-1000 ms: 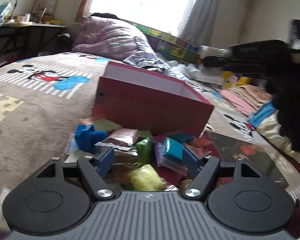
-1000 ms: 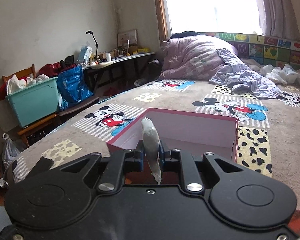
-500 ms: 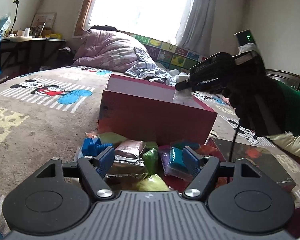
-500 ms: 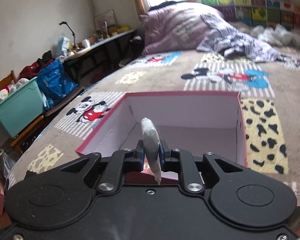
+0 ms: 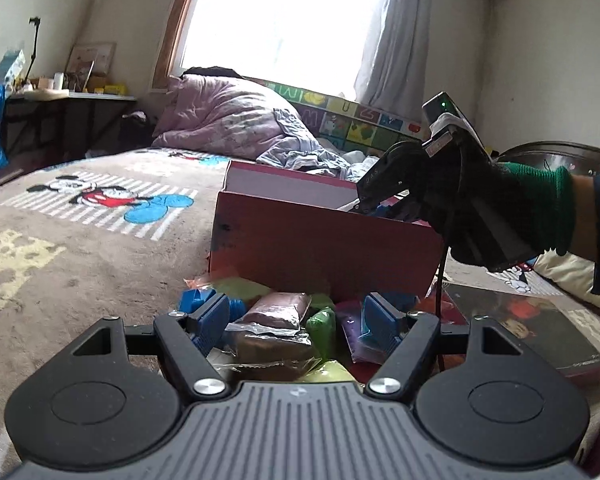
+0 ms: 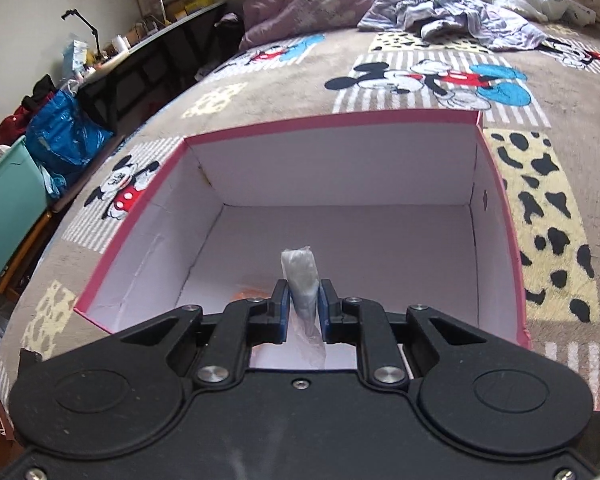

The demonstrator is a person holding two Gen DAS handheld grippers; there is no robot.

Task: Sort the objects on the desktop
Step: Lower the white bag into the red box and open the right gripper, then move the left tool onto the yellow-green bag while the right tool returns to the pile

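A red cardboard box [image 5: 324, 248] with a white inside [image 6: 340, 184] stands on the bed. My right gripper [image 6: 303, 304] is shut on a small grey packet in clear wrap [image 6: 300, 276] and holds it over the near part of the box's inside. From the left wrist view the right gripper [image 5: 380, 196] reaches over the box's right rim. My left gripper [image 5: 296, 320] is open above a pile of wrapped coloured packets, with a brown one [image 5: 280, 312] between its fingers, a green one [image 5: 322, 326] and a blue piece [image 5: 192, 300] beside it.
The bed has a Mickey Mouse blanket [image 5: 100, 200]. A dark flat box [image 5: 532, 328] lies right of the pile. A purple quilt [image 5: 228, 120] is heaped at the far end. A desk [image 5: 60, 96] and a blue bag [image 6: 68, 136] stand beside the bed.
My right gripper has moved forward and tipped down over the box, still holding the grey packet. My left gripper has drawn back slightly from the pile.
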